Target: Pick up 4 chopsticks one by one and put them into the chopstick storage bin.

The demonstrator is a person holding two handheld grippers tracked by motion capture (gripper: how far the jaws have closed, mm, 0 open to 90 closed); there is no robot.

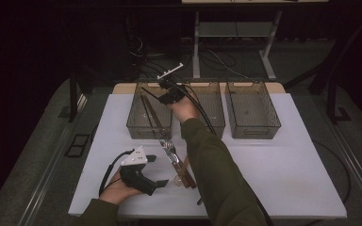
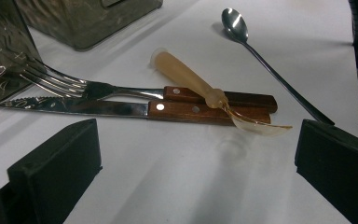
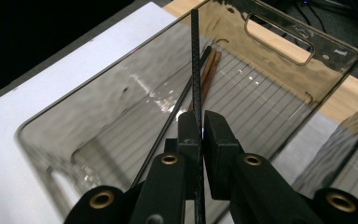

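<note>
high view: right gripper point(image 1: 162, 95) is holding a black chopstick point(image 1: 150, 93) over the left bin point(image 1: 149, 126).
left gripper view: jaws are standing open before the knife point(image 2: 121, 108) and fork point(image 2: 98, 87). right gripper view: jaws are pinching the chopstick point(image 3: 196, 70) above brown chopsticks point(image 3: 209, 70) in the bin point(image 3: 279, 28).

Glossy smoked-plastic bin point(image 3: 135, 107); matt black chopstick point(image 3: 196, 70); polished metal knife point(image 2: 74, 106) with wooden handle; translucent plastic spoon point(image 2: 191, 79).
</note>
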